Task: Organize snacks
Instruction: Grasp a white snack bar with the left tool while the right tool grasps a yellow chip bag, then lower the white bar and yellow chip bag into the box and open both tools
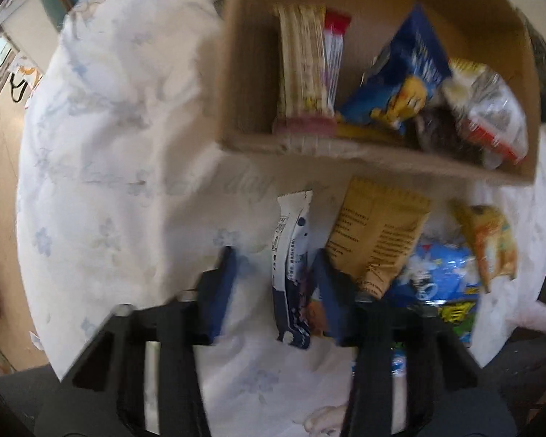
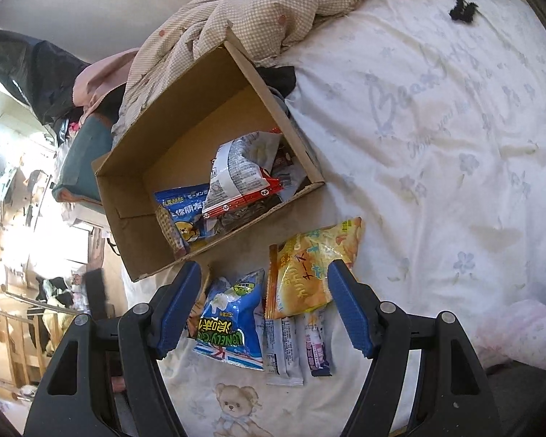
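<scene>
Your left gripper [image 1: 276, 273] spread wide around a white-and-blue snack bar [image 1: 291, 273], your right gripper [image 2: 264, 300] agape over loose snack packets [image 2: 236, 320] on the bedsheet [image 2: 436, 145], just beside the cardboard box [image 2: 127, 225].

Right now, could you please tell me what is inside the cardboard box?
The box holds a blue bear packet, a silver-red bag and striped sticks. Dark wrappers beneath them are mostly covered.
</scene>
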